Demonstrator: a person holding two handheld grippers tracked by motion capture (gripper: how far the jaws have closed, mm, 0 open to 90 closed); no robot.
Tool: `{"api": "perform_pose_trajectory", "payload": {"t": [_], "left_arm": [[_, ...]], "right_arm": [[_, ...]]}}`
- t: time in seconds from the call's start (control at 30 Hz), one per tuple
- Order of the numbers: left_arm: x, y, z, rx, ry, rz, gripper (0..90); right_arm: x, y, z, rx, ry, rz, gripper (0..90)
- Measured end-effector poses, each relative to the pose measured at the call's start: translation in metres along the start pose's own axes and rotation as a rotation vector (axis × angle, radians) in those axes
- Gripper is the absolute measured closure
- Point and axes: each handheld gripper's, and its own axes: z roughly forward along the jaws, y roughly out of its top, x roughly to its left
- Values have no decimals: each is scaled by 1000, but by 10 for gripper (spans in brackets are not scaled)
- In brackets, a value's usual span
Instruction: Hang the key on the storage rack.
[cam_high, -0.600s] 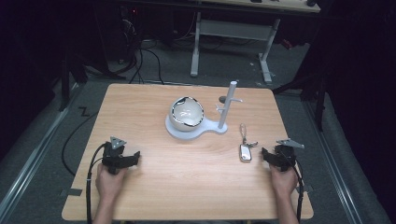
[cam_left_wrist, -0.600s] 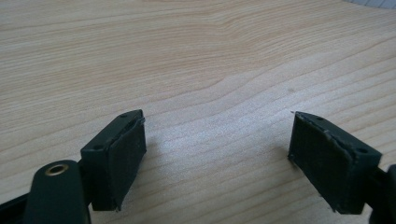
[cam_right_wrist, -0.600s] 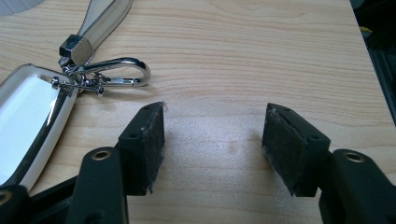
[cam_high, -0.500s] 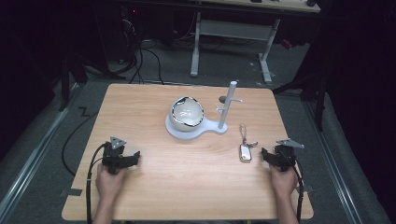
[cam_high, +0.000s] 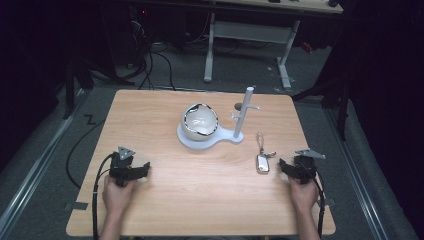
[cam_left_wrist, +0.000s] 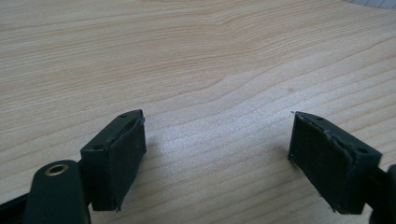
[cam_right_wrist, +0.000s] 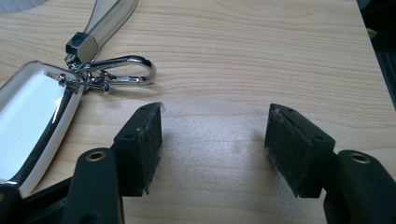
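A silver-edged key fob (cam_high: 262, 163) with a strap and a snap hook lies flat on the wooden table (cam_high: 165, 115), right of centre. My right gripper (cam_high: 283, 166) rests on the table just right of it, open, with bare wood between its jaws. In the right gripper view the key fob (cam_right_wrist: 32, 116) lies left of the left jaw, its snap hook (cam_right_wrist: 122, 71) just beyond that jaw, and the gripper (cam_right_wrist: 215, 140) holds nothing. My left gripper (cam_high: 145, 169) rests near the table's front left, open and empty (cam_left_wrist: 217, 154).
A white stand (cam_high: 204, 141) sits at the table's middle, bearing a white bowl (cam_high: 200, 121) and an upright post with pegs (cam_high: 245, 112). Dark floor, cables and a metal frame lie beyond the far edge.
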Motion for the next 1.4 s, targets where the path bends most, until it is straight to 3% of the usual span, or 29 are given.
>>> {"api": "perform_pose_trajectory", "payload": {"t": [0.17, 0.4, 0.57, 0.67, 0.93, 1.4], "left_arm": [[0, 0, 0, 1, 0, 0, 192], [0, 0, 0, 1, 0, 0, 191], [0, 0, 0, 1, 0, 0, 192], [0, 0, 0, 1, 0, 0, 191], [0, 0, 0, 1, 0, 0, 192], [0, 0, 0, 1, 0, 0, 191]], "right_arm": [[1, -1, -1, 0, 8, -3, 400], [4, -3, -4, -9, 31, -26, 511], [3, -5, -7, -20, 46, 7, 569], [5, -4, -10, -35, 56, -3, 590], [12, 8, -20, -99, 98, 0, 604], [33, 32, -15, -111, 139, -57, 592]]}}
